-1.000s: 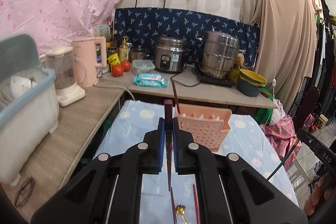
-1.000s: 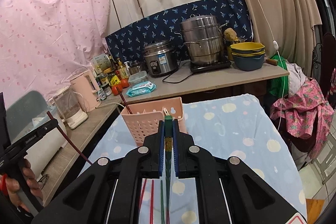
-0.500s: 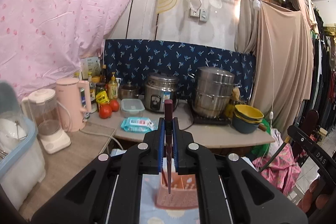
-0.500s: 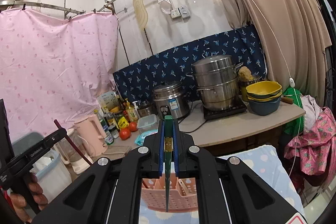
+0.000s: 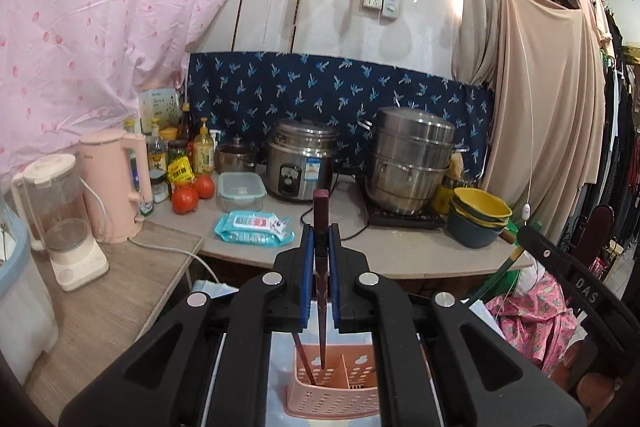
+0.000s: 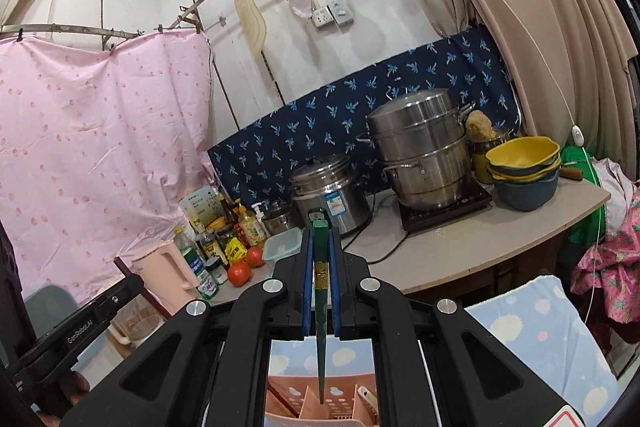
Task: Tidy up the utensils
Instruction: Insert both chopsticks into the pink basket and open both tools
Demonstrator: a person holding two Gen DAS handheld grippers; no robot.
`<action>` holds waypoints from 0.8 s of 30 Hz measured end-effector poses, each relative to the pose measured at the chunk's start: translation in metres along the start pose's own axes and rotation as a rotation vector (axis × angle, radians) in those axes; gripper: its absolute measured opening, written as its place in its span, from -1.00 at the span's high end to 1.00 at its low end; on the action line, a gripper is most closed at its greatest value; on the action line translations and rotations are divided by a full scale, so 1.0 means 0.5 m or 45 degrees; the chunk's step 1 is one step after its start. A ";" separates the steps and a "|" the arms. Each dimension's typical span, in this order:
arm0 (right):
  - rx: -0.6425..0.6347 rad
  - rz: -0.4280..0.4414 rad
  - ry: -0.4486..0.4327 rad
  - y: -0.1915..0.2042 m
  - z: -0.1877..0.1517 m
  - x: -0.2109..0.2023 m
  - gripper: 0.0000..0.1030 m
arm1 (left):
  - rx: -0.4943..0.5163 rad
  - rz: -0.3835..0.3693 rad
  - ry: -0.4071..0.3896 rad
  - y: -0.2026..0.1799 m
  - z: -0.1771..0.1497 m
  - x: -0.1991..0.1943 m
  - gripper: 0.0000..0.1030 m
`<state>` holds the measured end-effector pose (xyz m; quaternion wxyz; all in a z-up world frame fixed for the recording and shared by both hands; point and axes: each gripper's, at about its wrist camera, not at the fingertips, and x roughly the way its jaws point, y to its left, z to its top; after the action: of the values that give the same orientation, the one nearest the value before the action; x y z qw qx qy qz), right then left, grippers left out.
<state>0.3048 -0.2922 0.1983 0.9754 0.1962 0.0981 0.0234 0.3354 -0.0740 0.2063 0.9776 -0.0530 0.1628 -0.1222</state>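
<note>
My left gripper [image 5: 320, 247] is shut on a dark red chopstick [image 5: 320, 211], held upright with its tip just above or inside the pink perforated utensil basket [image 5: 340, 399]. Another dark red chopstick [image 5: 302, 355] leans in the basket's left compartment. My right gripper [image 6: 320, 251] is shut on a green chopstick [image 6: 320, 239], its tip hanging over the same pink basket [image 6: 304, 403], which holds a white utensil [image 6: 366, 397]. The left gripper's body [image 6: 80, 323] shows at the lower left of the right wrist view.
The basket stands on a light blue spotted cloth [image 6: 536, 339]. Behind is a counter [image 5: 400, 247] with a rice cooker [image 5: 302, 167], steamer pot [image 5: 412, 163], stacked bowls [image 5: 478, 217], wipes pack [image 5: 252, 227], tomatoes [image 5: 186, 199], pink kettle [image 5: 116, 183] and blender [image 5: 60, 211].
Both grippers have risen and tilted up over the basket. The basket has dropped to the bottom of both views and the chopstick tips now hang over it.
</note>
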 end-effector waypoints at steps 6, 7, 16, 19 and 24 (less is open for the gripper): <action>0.015 -0.016 0.154 -0.035 -0.078 0.052 0.86 | -0.011 0.013 0.084 0.019 -0.054 0.037 0.87; 0.018 -0.017 0.178 -0.040 -0.089 0.057 0.86 | -0.013 0.015 0.096 0.021 -0.061 0.042 0.87; -0.019 -0.039 0.275 -0.046 -0.149 0.081 0.86 | -0.024 0.037 0.163 0.035 -0.103 0.065 0.86; -0.033 -0.049 0.283 -0.047 -0.157 0.080 0.85 | -0.027 0.045 0.177 0.039 -0.111 0.067 0.86; -0.057 -0.083 0.275 -0.049 -0.167 0.073 0.67 | -0.037 0.064 0.175 0.048 -0.118 0.064 0.81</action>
<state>0.3238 -0.2801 0.1067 0.9635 0.1676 0.2084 0.0150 0.3506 -0.0628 0.1373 0.9660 -0.0547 0.2327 -0.0986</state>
